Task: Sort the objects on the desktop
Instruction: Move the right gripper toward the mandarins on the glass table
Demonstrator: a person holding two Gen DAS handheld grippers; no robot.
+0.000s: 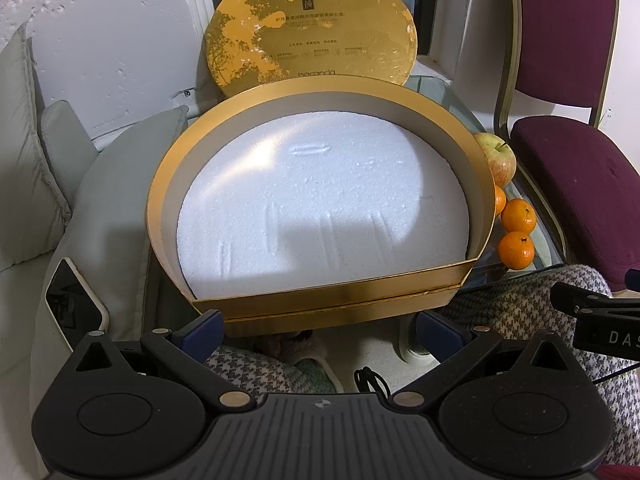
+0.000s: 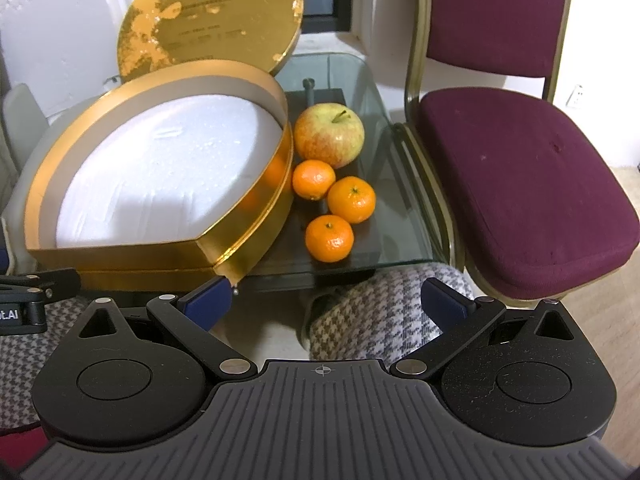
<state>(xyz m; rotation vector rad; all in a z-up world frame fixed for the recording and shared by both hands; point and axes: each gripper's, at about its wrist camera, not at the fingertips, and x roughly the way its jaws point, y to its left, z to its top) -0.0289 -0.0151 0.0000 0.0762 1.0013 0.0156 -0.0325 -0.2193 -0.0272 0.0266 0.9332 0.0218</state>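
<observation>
Left gripper (image 1: 320, 328) spread wide, empty, facing the gold box (image 1: 320, 300) overhanging the glass table's (image 2: 400, 184) near edge. White foam (image 1: 320, 208) lines it. Right: apple (image 2: 329, 135), three mandarins (image 2: 352, 199) on bare glass. Right gripper (image 2: 324, 300) gapes, empty.

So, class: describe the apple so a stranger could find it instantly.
Start at the big gold box on the glass table. Just right of its curved wall sits a cluster of fruit. The apple is farthest back, the largest, yellow-red with a stem, unlike the three small oranges.
</observation>
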